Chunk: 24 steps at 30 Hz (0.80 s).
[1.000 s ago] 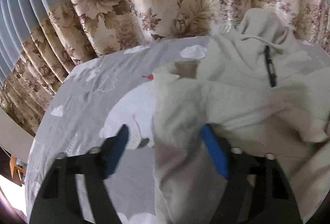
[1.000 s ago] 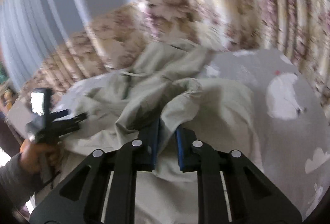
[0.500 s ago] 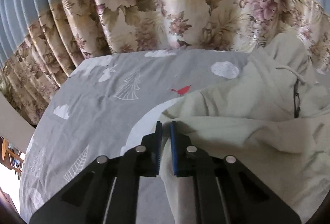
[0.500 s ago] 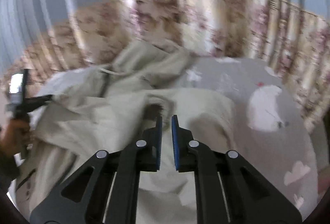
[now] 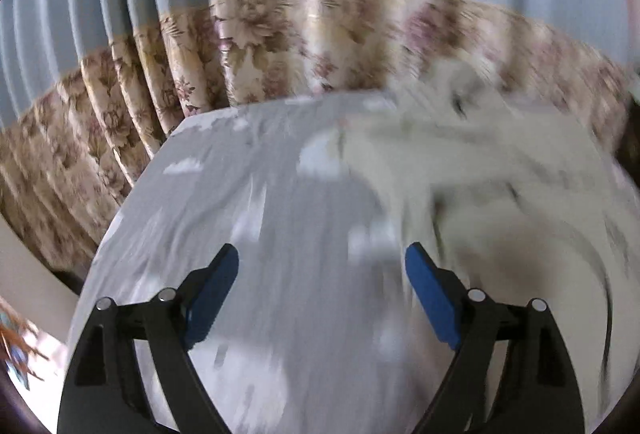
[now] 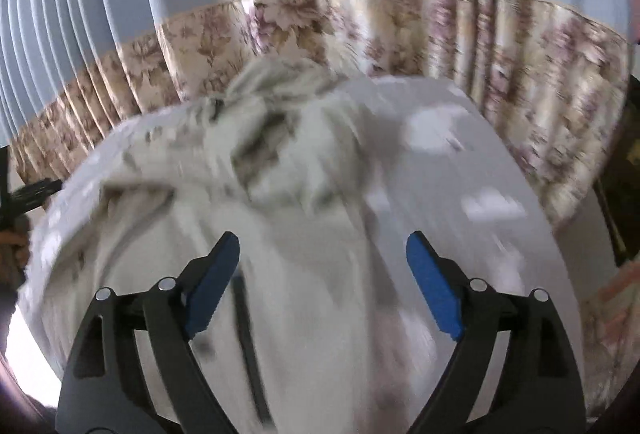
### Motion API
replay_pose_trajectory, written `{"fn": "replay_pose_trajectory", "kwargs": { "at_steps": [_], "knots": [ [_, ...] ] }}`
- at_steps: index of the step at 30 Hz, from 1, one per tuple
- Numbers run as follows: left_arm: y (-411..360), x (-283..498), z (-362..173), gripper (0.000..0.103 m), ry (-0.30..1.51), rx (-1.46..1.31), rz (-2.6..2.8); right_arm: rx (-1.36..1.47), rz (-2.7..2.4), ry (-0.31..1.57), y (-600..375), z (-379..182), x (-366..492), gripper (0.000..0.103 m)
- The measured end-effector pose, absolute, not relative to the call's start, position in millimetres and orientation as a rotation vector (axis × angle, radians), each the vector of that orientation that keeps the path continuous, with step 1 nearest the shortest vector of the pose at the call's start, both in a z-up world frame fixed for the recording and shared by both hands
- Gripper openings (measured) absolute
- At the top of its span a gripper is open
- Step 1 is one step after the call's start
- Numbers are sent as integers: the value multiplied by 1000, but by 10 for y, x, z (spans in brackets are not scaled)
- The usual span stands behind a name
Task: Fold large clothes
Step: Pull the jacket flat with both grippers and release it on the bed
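Note:
A cream hooded jacket (image 5: pixel 480 170) with a dark zipper lies crumpled on a grey patterned bed sheet (image 5: pixel 240 194). In the left wrist view it lies to the right of my left gripper (image 5: pixel 322 274), which is open and empty above the bare sheet. In the right wrist view the jacket (image 6: pixel 280 174) spreads below and ahead of my right gripper (image 6: pixel 322 266), which is open and empty above it. Both views are motion-blurred.
Floral curtains (image 5: pixel 280 46) under blue pleated drapes hang behind the bed on the far side. The bed's left edge (image 5: pixel 120 210) drops off in the left wrist view, and its right edge (image 6: pixel 536 202) in the right wrist view.
Both grippers were shut on jacket fabric half a second ago; now both are open and the fabric has dropped. Both cameras have pulled back and up.

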<state>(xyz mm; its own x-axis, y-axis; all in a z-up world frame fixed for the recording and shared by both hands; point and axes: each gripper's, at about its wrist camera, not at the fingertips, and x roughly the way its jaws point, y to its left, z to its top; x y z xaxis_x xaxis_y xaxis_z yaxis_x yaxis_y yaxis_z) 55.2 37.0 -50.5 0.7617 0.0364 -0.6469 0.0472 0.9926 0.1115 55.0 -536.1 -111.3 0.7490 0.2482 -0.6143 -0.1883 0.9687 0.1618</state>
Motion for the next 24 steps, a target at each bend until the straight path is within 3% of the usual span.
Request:
{"fn": "replay_pose_trajectory", "kwargs": {
  "at_steps": [5,9,15,24],
  "knots": [
    [340,-361,-784,86,773,75,-148,111,245,728,-5675,-1453,-81,89],
    [146,-615,-987,86,796,54,-177,187,283,743,-5825,-1640,-345,89],
    [-167,-561,-1066,85,779,71,-241,120,337,765,-5782,-1737,-512,88],
    [-914,-332,-955,80,720,75,-369,85,374,812,-5473,-1886,-391,75]
  ]
}}
